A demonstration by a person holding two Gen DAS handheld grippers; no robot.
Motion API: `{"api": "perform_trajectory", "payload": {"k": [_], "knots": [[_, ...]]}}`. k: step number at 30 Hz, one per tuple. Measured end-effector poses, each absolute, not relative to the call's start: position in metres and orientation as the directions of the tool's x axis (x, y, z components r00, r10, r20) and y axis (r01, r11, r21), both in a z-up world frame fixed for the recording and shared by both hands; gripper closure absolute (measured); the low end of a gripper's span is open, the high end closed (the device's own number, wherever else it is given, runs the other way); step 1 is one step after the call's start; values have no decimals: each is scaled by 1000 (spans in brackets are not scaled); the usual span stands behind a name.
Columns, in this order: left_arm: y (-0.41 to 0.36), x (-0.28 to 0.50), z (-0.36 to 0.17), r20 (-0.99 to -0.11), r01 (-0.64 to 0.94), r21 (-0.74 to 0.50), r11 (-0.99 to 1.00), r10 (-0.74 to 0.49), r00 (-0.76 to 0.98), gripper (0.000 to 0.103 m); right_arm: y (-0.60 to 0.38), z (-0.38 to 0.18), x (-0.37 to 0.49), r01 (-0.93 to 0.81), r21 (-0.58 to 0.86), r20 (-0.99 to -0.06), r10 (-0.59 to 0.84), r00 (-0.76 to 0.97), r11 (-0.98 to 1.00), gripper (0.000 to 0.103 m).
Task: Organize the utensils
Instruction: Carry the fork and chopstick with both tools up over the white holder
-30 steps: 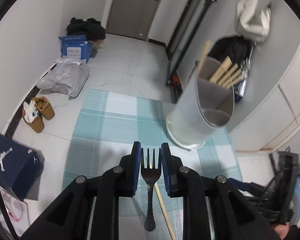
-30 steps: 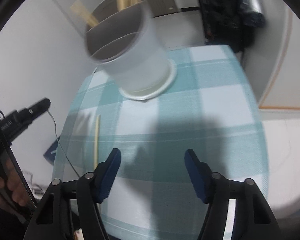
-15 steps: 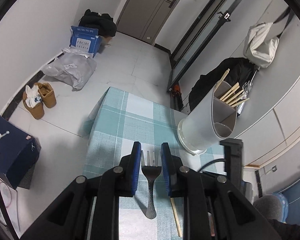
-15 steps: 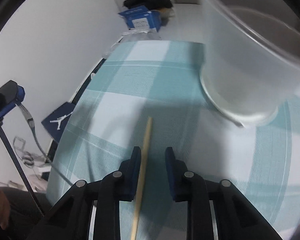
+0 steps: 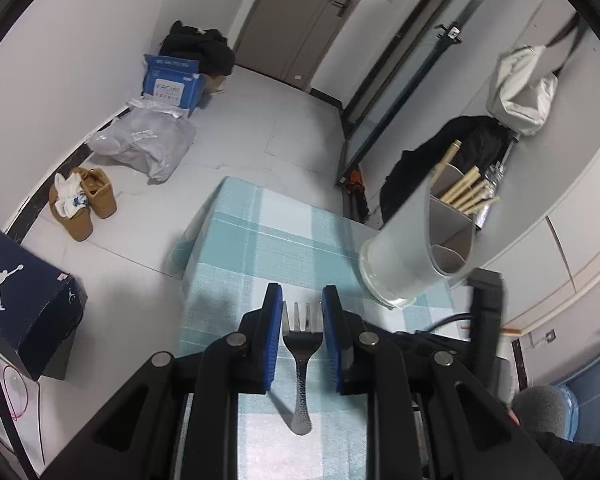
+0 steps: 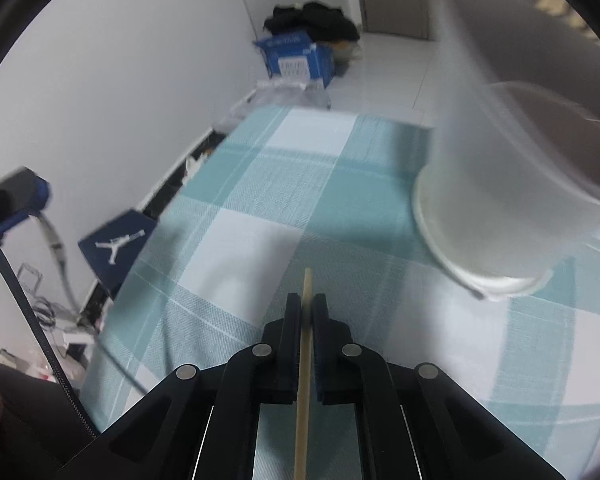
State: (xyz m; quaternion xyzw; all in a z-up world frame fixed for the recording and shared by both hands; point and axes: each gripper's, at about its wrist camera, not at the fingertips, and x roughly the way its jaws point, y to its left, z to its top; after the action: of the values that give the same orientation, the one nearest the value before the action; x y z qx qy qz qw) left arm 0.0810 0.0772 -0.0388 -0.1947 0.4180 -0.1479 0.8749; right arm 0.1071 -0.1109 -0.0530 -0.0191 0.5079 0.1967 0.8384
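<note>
My left gripper (image 5: 302,300) is shut on a dark metal fork (image 5: 302,356), tines forward, held above the teal checked tablecloth (image 5: 252,248). The grey divided utensil holder (image 5: 412,256) stands on the cloth ahead to the right, with wooden chopsticks (image 5: 466,192) in its back compartment. My right gripper (image 6: 307,300) is shut on a wooden chopstick (image 6: 305,364) that runs between its jaws, low over the cloth (image 6: 236,248). The holder (image 6: 500,208) is close on the right there, blurred. The left gripper (image 6: 16,196) and the fork's handle show at the left edge.
The table's far and left edges (image 5: 204,216) drop to a tiled floor. On the floor are a dark shoe box (image 5: 24,300), brown shoes (image 5: 84,204), a plastic bag (image 5: 144,144) and a blue box (image 5: 172,84). The right gripper's body (image 5: 484,320) is close right of my left one.
My right gripper has closed from wide open onto the chopstick on the cloth. My left gripper has pulled back and risen, still holding the fork; the holder looks farther away.
</note>
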Motion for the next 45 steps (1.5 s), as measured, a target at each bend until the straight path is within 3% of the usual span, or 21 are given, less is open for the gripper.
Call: {"api": "perform_trajectory", "payload": {"k": [10,19,34,45], "knots": [[45,72,-30,-712,148,-404,903,-412,569,87,-175,2,49,-251,263,-680,364,637,931,98],[22,61,-19,-759,168,-319,933,-358,544,87,-212,36,29,-228,292,-578,362,731,929,98],[-5,56,-15,-796,215,-208,954,-293,530,87,-233,54,27,-239,360,-519,407,752,902,98],[-6,54,-3,-804,250,-224,942,-323,498,88,-234,69,24,-230,347,-483,383,787,909,98]]}}
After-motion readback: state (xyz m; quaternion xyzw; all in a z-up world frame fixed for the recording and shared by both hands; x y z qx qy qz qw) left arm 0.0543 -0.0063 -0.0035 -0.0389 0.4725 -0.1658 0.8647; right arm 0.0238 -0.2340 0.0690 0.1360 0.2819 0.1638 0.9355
